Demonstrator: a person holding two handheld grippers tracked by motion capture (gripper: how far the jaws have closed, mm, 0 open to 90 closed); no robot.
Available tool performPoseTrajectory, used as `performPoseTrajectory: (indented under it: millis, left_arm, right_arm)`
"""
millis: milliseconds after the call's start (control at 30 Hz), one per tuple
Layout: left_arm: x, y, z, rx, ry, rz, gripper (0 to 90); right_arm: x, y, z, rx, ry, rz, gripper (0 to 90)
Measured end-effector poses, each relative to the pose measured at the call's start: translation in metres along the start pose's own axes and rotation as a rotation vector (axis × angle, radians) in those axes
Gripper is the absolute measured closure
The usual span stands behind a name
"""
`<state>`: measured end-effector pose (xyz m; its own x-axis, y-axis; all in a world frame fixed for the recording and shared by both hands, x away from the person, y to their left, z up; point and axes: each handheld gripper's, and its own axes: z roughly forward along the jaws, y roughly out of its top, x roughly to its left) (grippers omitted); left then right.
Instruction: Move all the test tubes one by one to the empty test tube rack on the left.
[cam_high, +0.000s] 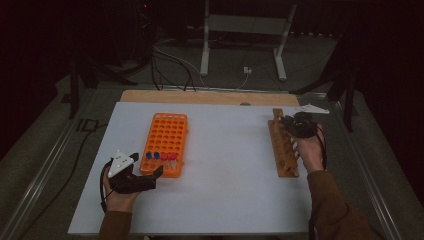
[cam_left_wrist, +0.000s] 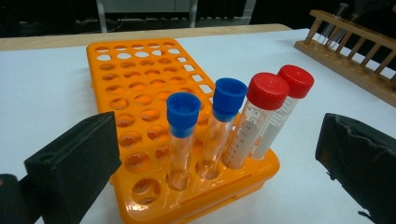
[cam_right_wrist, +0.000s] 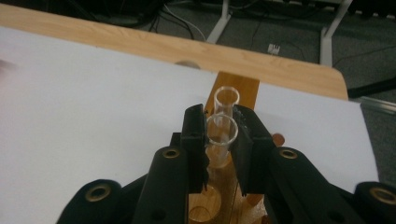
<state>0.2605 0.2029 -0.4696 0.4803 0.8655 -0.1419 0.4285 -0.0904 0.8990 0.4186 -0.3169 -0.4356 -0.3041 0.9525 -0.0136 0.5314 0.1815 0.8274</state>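
The right tool (cam_right_wrist: 219, 140) is clenched on a clear glass tube (cam_right_wrist: 221, 133): both black pads press the tube's sides just below its open rim. The tube stands upright in the wooden rack (cam_high: 282, 147), near the rack's far end. A second clear tube (cam_right_wrist: 227, 99) stands in the same rack, just beyond the held one. In the high view the right tool (cam_high: 295, 124) sits over the far end of the wooden rack, with the hand (cam_high: 310, 150) alongside the rack's right edge.

The left tool (cam_left_wrist: 219, 163) is released, jaws spread wide and holding nothing. In the high view it (cam_high: 145, 175) rests on the white counter (cam_high: 225, 165), well left of the wooden rack, just at the near end of an orange rack (cam_high: 167, 140). The nearest row of the orange rack holds two blue-capped tubes (cam_left_wrist: 183, 135) and two red-capped tubes (cam_left_wrist: 261, 116), all upright.
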Motion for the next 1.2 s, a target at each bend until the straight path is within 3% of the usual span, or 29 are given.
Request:
performPoseTrajectory:
  millis: [300,533,867,1200]
  left_arm:
    - [0.000,0.000,-0.001,-0.001,0.001,0.005,0.6]
    - [0.001,0.002,-0.003,-0.016,0.005,0.005,0.6]
    - [-0.002,0.009,-0.012,-0.059,0.015,0.011,0.6]
    - [-0.023,0.026,-0.019,-0.092,0.022,0.069,0.6]
  right_arm:
    - [0.001,0.009,-0.024,-0.060,-0.011,-0.023,76.7]
    - [0.005,0.020,-0.047,-0.121,0.012,-0.048,76.7]
    - [0.025,0.018,-0.067,-0.146,0.119,-0.076,76.7]
    - [0.057,0.007,-0.072,-0.090,0.217,-0.146,76.7]
